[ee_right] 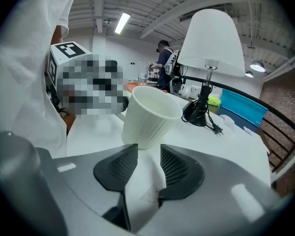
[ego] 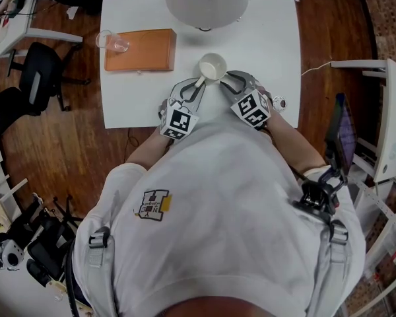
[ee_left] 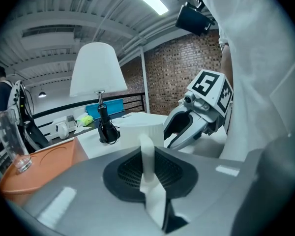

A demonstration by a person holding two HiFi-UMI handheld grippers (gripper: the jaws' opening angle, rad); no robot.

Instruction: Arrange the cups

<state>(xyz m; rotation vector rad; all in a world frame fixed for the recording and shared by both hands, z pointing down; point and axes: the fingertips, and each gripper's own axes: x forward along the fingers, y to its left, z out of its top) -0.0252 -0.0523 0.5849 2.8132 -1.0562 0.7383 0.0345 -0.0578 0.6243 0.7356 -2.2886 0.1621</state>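
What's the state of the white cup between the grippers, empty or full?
Empty. The head view looks down into the white cup and shows only its bare white inside.

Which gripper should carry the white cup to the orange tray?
Left. The left gripper is shut on the cup's handle, and the tray lies on its side. The right gripper is open, holding nothing.

On my feed the white ribbed ceramic cup (ee_right: 150, 114) looks matt, finely grooved. The clear glass tumbler (ego: 112, 42) is glossy. The orange-brown rectangular tray (ego: 142, 50) reads as smooth wood, the white table top (ego: 264, 38) matt, the brown wooden floor (ego: 66, 144) shiny.
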